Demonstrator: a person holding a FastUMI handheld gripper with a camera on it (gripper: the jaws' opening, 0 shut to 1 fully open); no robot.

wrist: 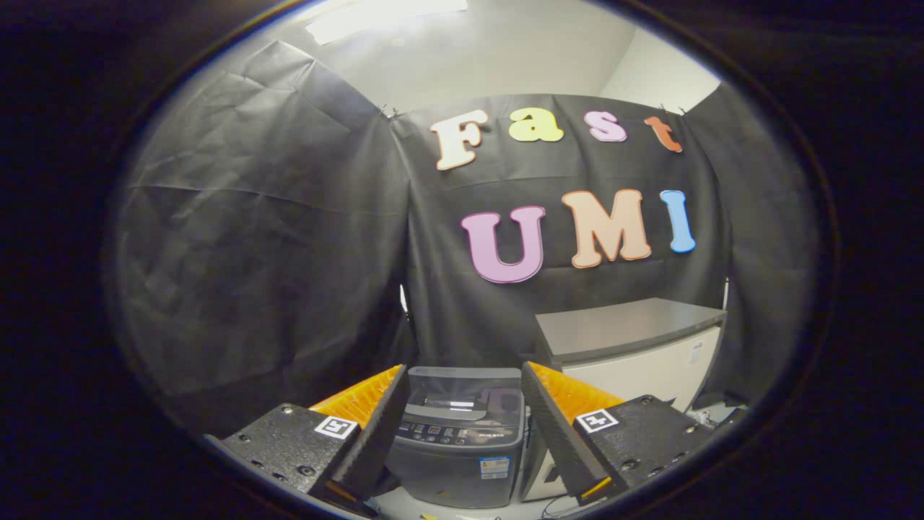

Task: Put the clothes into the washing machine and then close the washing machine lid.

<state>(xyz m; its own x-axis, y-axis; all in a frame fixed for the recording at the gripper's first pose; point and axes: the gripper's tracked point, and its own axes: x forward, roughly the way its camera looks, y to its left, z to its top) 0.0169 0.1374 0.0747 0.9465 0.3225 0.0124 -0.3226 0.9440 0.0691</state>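
Observation:
A small grey top-loading washing machine [462, 433] stands on the floor against the black cloth wall, seen between and beyond my two fingers. Its dark glass lid [462, 396] lies flat and looks closed, with a control panel along the front. My gripper [462, 386] is open, well back from the machine, and nothing is between the fingers. No clothes are in sight.
A white cabinet with a grey top [635, 347] stands right of the washing machine, close beside it. Black cloth walls [274, 253] enclose the booth behind and to the left. A strip of pale floor [462, 509] lies in front of the machine.

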